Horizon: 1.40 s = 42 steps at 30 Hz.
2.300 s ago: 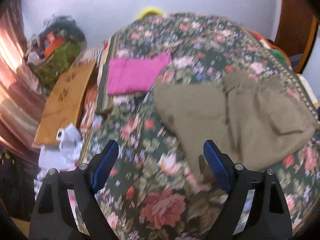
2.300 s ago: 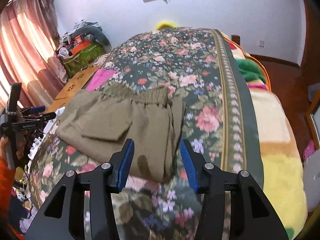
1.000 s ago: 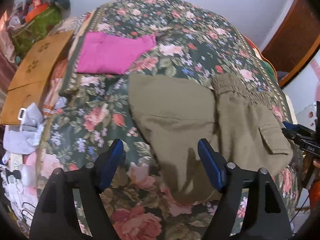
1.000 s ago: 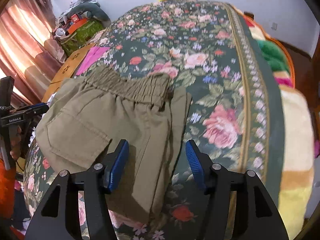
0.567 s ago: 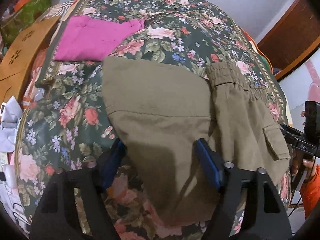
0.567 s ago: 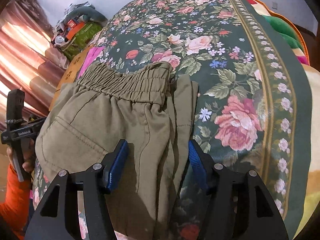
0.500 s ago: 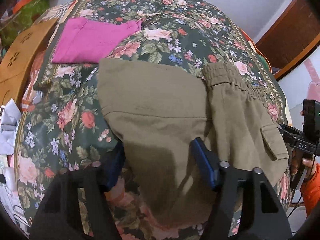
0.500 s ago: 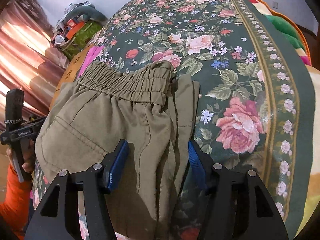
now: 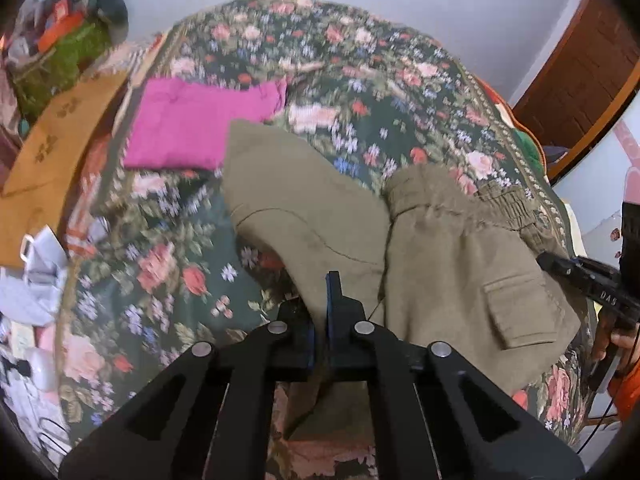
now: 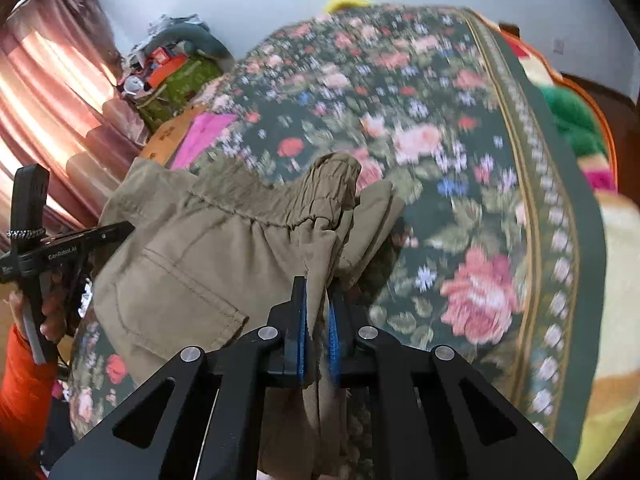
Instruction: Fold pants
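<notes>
Olive-green pants (image 9: 448, 256) lie partly folded on a floral bedspread (image 9: 360, 80), the elastic waistband (image 10: 280, 196) toward the far side and a flap pocket (image 9: 516, 312) near the right end. My left gripper (image 9: 322, 316) is shut on the near edge of the pants' leg part, whose cloth rises a little off the bed. In the right wrist view, my right gripper (image 10: 318, 320) is shut on the pants' near edge below the waistband, with cloth bunched between its blue pads. Each view shows the other gripper held by a hand in an orange sleeve (image 10: 24, 384).
A folded magenta garment (image 9: 200, 124) lies on the bed beyond the pants on the left. A cardboard box (image 9: 52, 140) and a cluttered pile (image 9: 60, 40) stand past the bed's left edge. Pink curtains (image 10: 48, 92), a wooden door (image 9: 580, 64) and green and yellow blankets (image 10: 576, 120) border the bed.
Both grippers went from open around the pants' near edge to shut on the cloth. The gripped edges have lifted slightly off the bedspread, and both views pulled back a little.
</notes>
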{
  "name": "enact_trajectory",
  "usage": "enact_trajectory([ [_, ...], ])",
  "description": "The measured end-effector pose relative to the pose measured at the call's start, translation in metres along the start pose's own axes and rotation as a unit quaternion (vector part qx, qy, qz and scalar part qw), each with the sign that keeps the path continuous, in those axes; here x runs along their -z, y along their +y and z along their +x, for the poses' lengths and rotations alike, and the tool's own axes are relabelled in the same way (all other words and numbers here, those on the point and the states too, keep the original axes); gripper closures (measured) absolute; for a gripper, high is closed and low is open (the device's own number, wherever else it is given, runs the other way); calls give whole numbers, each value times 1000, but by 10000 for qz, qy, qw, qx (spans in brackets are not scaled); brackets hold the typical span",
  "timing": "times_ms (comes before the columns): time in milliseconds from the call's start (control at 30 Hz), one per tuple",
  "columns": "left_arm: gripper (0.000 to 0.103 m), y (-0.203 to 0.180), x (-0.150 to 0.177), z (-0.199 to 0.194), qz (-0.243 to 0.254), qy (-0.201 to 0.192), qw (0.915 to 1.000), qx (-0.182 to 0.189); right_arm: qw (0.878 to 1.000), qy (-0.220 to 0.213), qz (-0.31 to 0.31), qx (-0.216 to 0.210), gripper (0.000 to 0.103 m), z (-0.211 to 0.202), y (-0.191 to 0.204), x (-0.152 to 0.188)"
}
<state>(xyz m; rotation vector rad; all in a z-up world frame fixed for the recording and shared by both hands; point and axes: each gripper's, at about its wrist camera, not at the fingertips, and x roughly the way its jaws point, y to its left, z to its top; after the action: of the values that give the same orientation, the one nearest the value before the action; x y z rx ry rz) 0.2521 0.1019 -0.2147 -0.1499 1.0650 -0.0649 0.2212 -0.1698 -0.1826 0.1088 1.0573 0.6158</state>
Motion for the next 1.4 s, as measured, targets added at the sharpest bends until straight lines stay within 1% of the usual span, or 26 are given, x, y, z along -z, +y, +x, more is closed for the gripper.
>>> enact_trajectory([
  [133,100,-5,-9,-21,160,-250,9995,-137,9994,-239,-269,4,96,-13,15,-17],
  [300,101,-4,-24,-39,244,-484,9981,-292,9965,-522,-644,51,96,-24,40,-40],
  [467,101,-1,-42,-59,374,-831,9945,-522,9928,-759,-926,96,96,-28,60,-64],
  [600,101,6,-60,-72,436,-1077,9906,-722,9895,-958,-1078,89,96,-28,75,-88],
  [767,101,25,-85,-76,331,-1280,9872,-896,9851,-1159,-1267,95,96,-20,93,-119],
  [900,101,46,-109,-70,230,-1352,9847,-1074,9830,-1205,-1384,91,96,1,106,-144],
  [1067,101,78,-134,-51,44,-1350,9827,-1267,9814,-1207,-1491,81,96,33,122,-169],
  [1300,101,126,-166,-9,-230,-1296,9790,-1556,9784,-1136,-1718,193,96,87,143,-200],
  [1400,101,142,-184,15,-188,-1160,9786,-1688,9768,-1146,-1787,269,96,110,148,-212],
])
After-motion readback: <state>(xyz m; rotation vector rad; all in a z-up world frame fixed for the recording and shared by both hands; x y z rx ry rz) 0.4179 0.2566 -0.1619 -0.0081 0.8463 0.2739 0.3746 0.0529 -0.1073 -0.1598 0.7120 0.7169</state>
